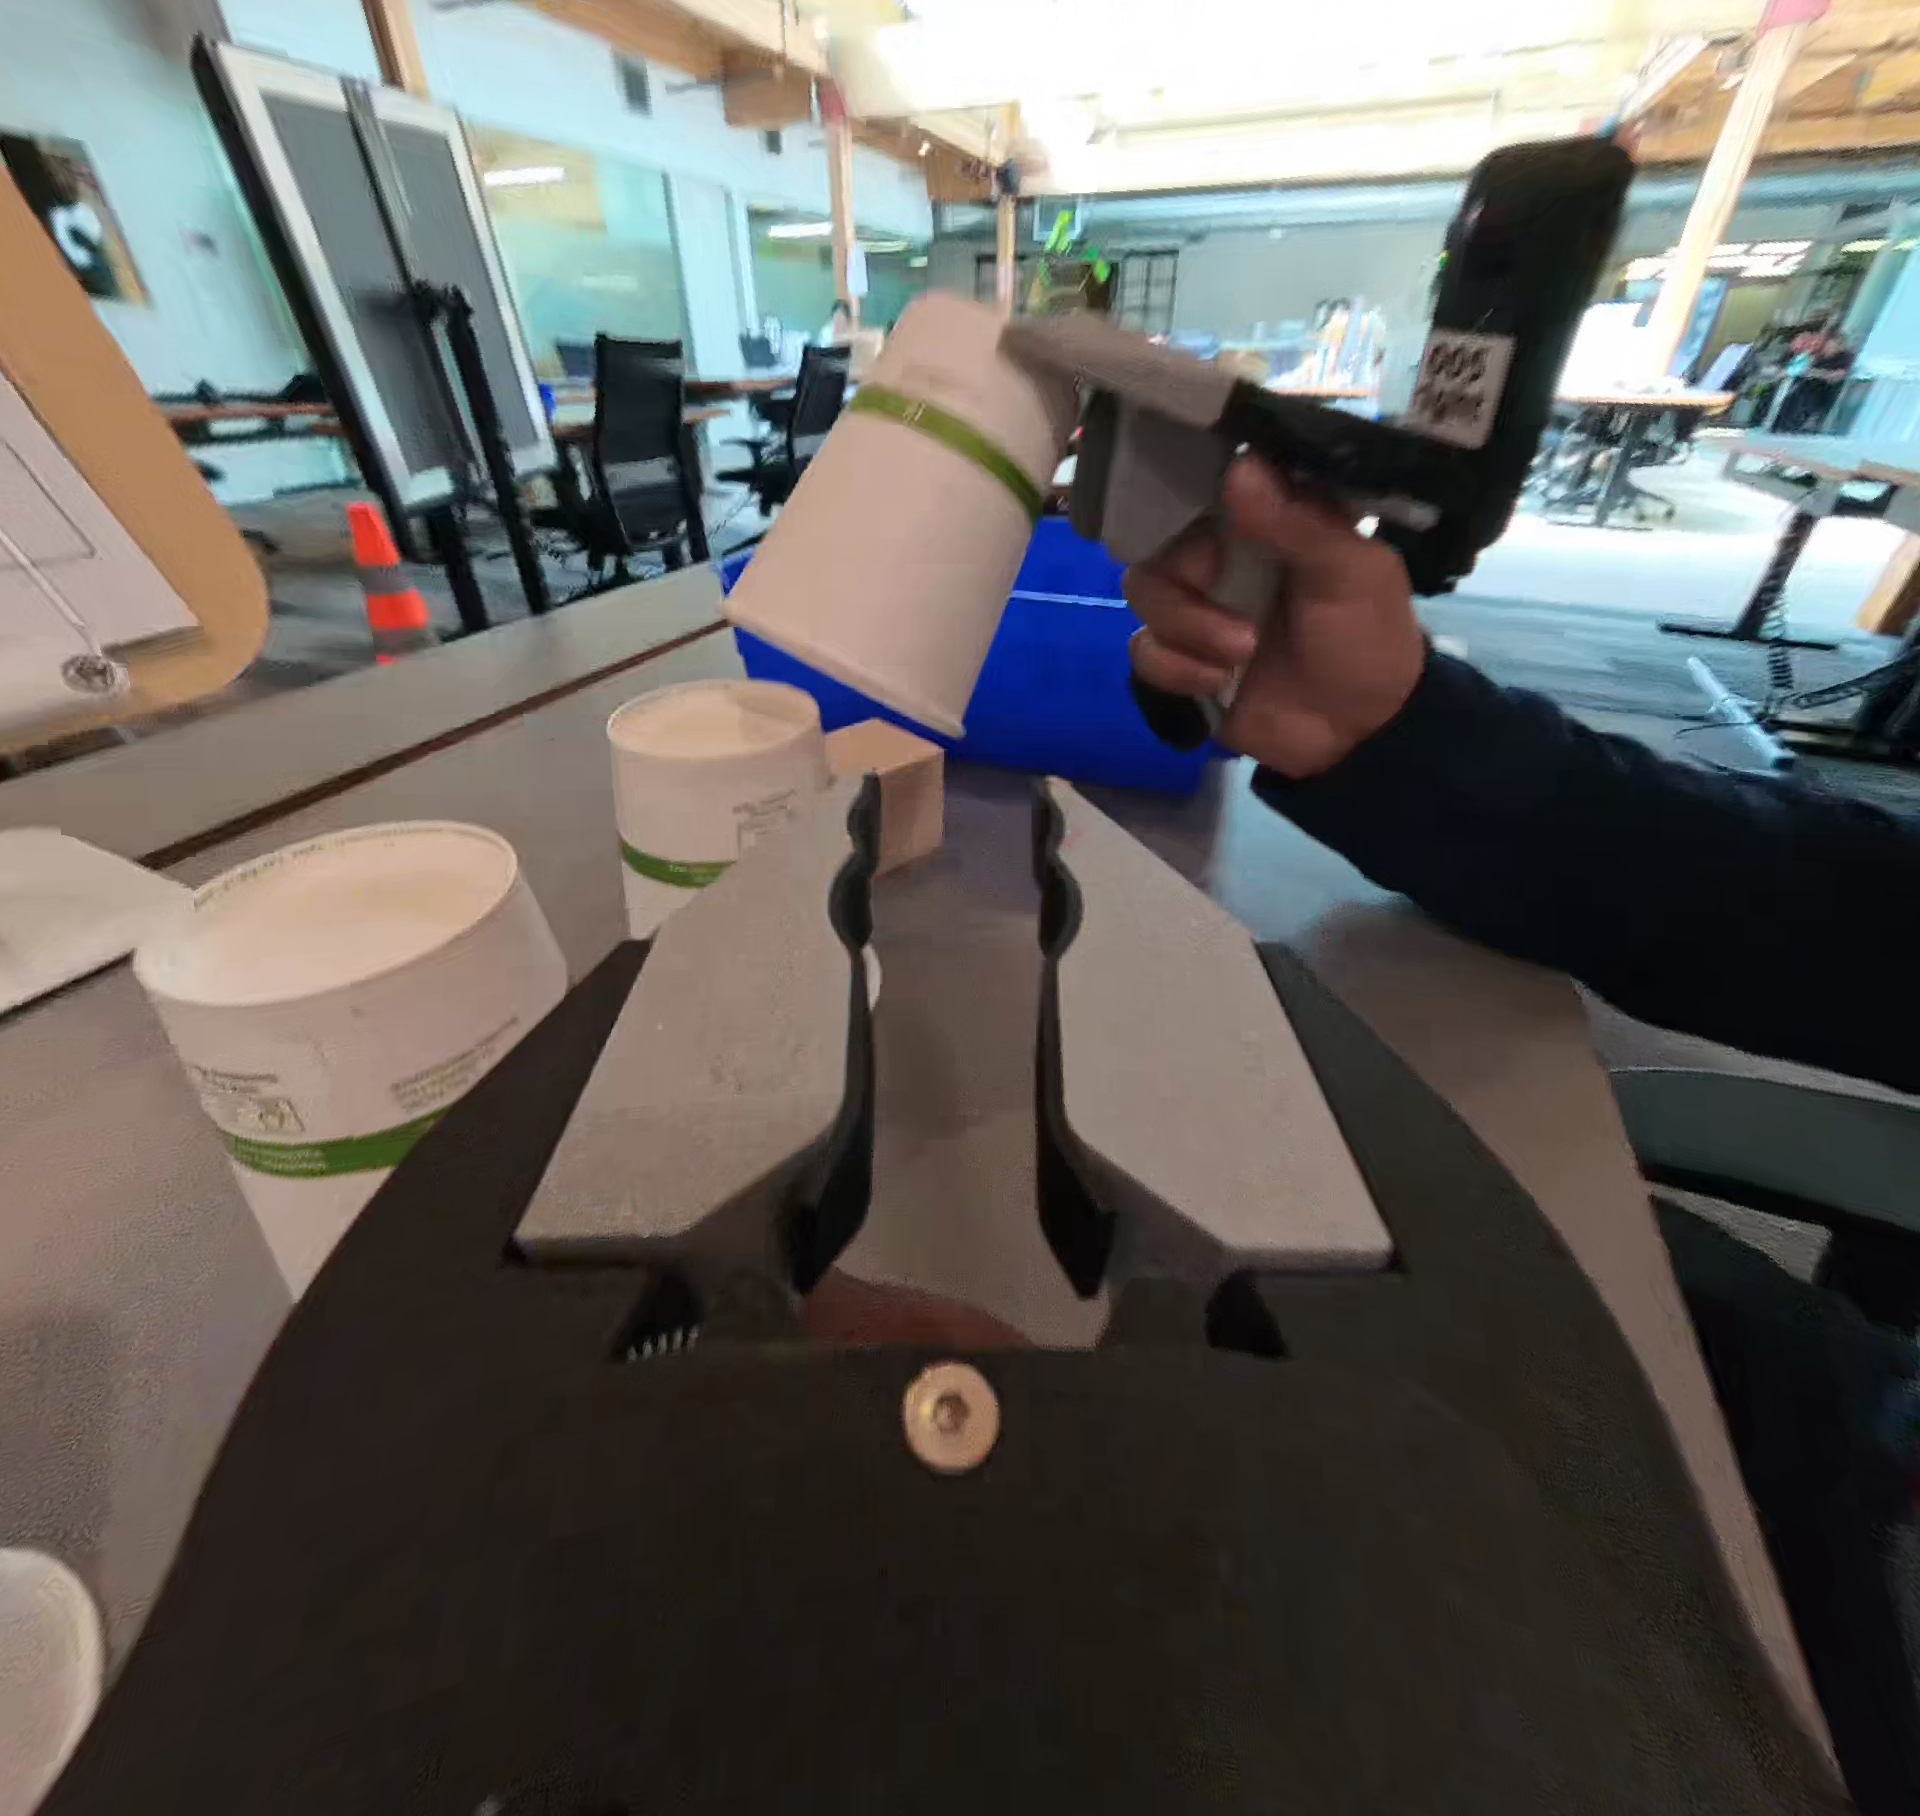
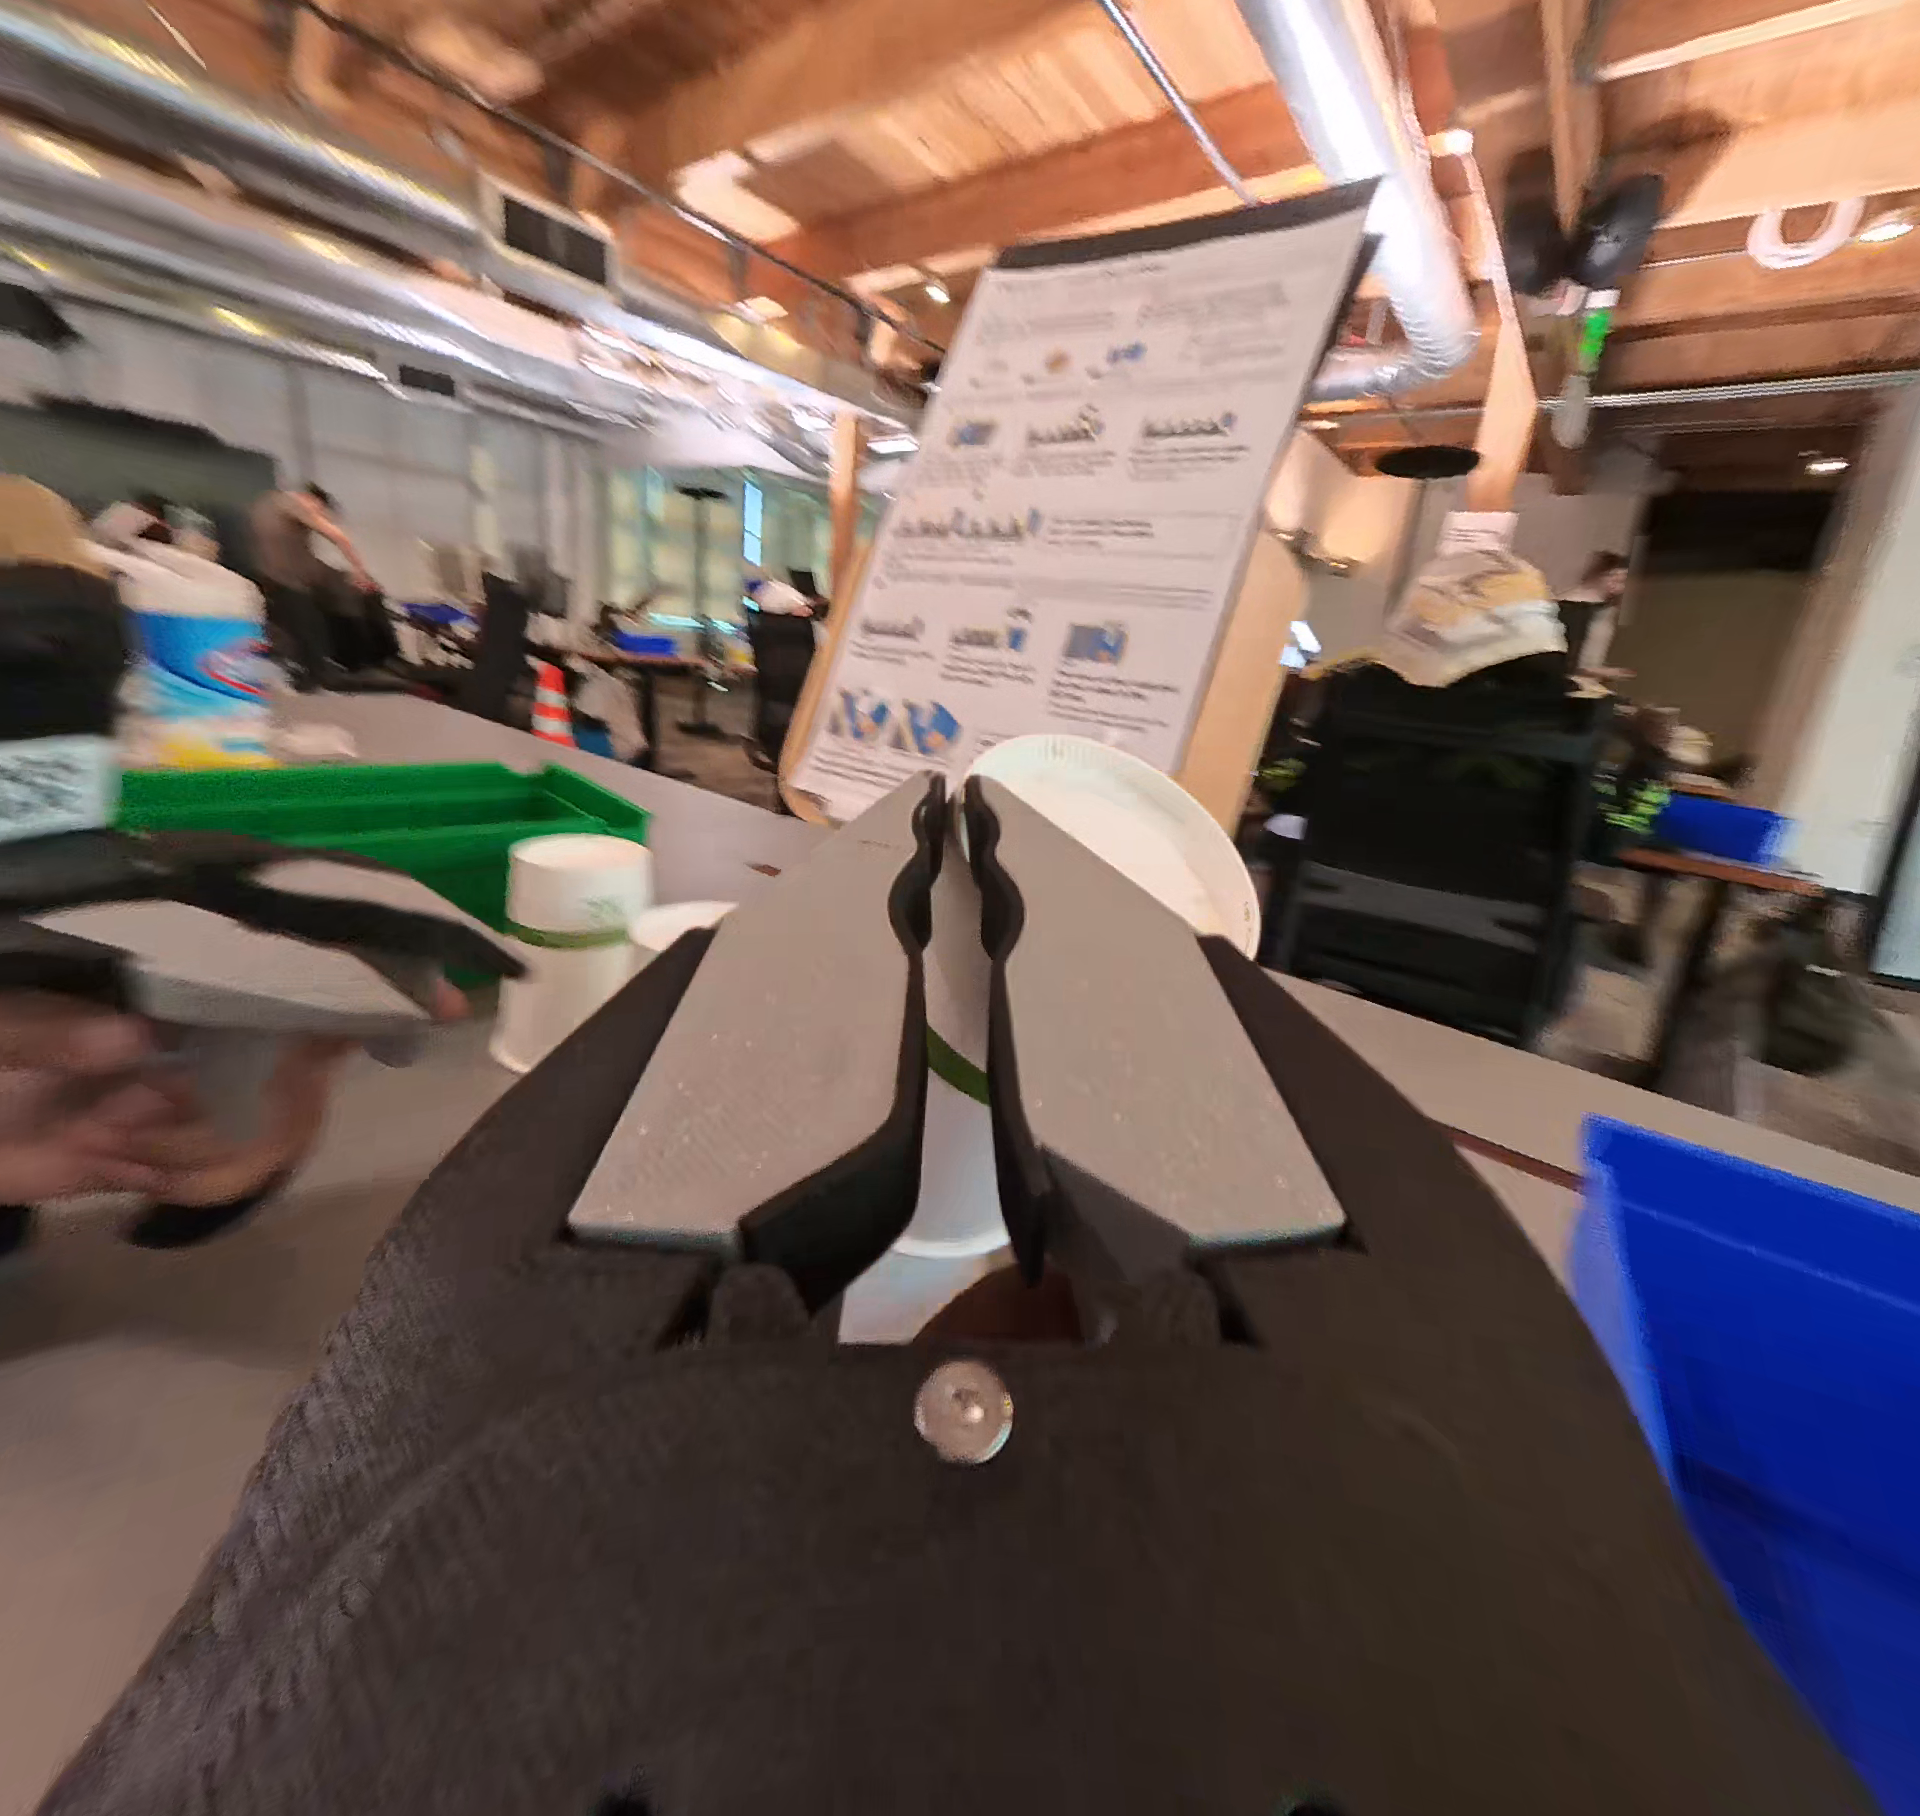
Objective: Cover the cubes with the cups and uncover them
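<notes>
The wooden cube [image 1: 902,800] shows only its right part, its left side hidden behind an upside-down cup [image 1: 717,790] and the left gripper's [image 1: 956,831] finger. A nearer cup [image 1: 343,1018] has its lower wall covered by the gripper body. In the right wrist view, the held cup [image 2: 1122,831] is mostly hidden behind the right gripper's [image 2: 954,821] fingers. At that view's left edge the other gripper and a hand [image 2: 125,1132] are blurred and cut off. The blue bin [image 2: 1766,1351] is cut by the right edge.

The left hand-held gripper [image 1: 956,831] is over the grey counter [image 1: 436,727]. Ahead-left: two upturned white paper cups [image 1: 717,790] [image 1: 343,977]. Ahead: tan wooden cube [image 1: 904,810], blue plastic bin [image 1: 1049,665] behind it. Above the cube: tilted white paper cup [image 1: 914,540] in the right hand-held gripper [image 2: 954,810].
</notes>
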`<state>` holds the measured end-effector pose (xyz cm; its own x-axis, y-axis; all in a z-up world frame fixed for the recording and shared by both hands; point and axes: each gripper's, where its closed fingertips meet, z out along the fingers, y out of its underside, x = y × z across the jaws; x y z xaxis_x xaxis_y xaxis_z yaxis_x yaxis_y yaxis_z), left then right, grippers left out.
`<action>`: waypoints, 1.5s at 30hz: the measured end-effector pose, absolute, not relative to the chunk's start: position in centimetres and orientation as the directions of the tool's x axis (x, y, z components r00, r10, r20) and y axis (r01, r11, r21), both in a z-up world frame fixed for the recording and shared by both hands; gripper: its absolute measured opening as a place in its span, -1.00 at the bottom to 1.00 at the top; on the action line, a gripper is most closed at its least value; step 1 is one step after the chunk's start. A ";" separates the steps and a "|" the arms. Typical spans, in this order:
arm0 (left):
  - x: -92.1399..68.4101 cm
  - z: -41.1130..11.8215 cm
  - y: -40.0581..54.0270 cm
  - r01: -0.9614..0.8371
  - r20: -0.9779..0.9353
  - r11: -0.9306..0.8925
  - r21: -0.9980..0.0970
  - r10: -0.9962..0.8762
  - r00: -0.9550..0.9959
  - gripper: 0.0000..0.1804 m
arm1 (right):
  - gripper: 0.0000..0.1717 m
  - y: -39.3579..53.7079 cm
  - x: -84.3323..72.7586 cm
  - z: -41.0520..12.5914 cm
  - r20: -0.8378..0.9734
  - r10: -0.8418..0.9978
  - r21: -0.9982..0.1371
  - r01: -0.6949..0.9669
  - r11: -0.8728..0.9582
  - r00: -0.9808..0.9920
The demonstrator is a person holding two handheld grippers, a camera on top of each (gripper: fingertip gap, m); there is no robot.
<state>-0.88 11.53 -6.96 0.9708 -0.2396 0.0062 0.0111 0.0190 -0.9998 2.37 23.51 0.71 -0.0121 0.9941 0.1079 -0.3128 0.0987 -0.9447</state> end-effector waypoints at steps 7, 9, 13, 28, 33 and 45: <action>1.3 -8.9 12.5 0.051 0.070 -0.070 -0.996 -0.318 0.946 -0.57 | -1.00 19.3 3.4 1.7 0.041 0.945 -0.923 -0.375 -0.088 -0.324; 1.3 -9.0 12.6 0.061 0.079 -0.067 -0.996 -0.316 0.946 -0.56 | -1.00 18.7 3.6 1.8 0.041 0.931 -0.917 -0.383 -0.109 -0.363; 1.4 -8.1 12.3 0.115 0.119 -0.032 -0.993 -0.343 0.932 -0.56 | -1.00 17.3 4.0 1.8 0.047 0.894 -0.918 -0.373 -0.138 -0.446; 1.0 -5.2 10.4 0.278 0.221 0.064 -0.958 -0.446 0.867 -0.83 | -1.00 16.2 3.5 1.0 0.063 0.882 -0.932 -0.344 -0.115 -0.467; 1.1 -5.7 10.8 0.215 0.170 0.064 -0.975 -0.412 0.895 -0.93 | -1.00 14.5 2.9 -0.2 0.115 0.869 -0.950 -0.309 -0.046 -0.481; -3.3 -4.2 9.8 0.362 0.304 0.142 -0.921 -0.321 0.897 -1.00 | -1.00 13.3 2.1 -1.7 0.199 0.874 -0.955 -0.287 0.072 -0.443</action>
<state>-3.32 9.84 -4.21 0.8972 -0.3207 0.3036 0.3624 0.1417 -0.9212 2.14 13.31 -1.70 -0.4429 0.8743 0.1987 -0.2867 0.0719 -0.9553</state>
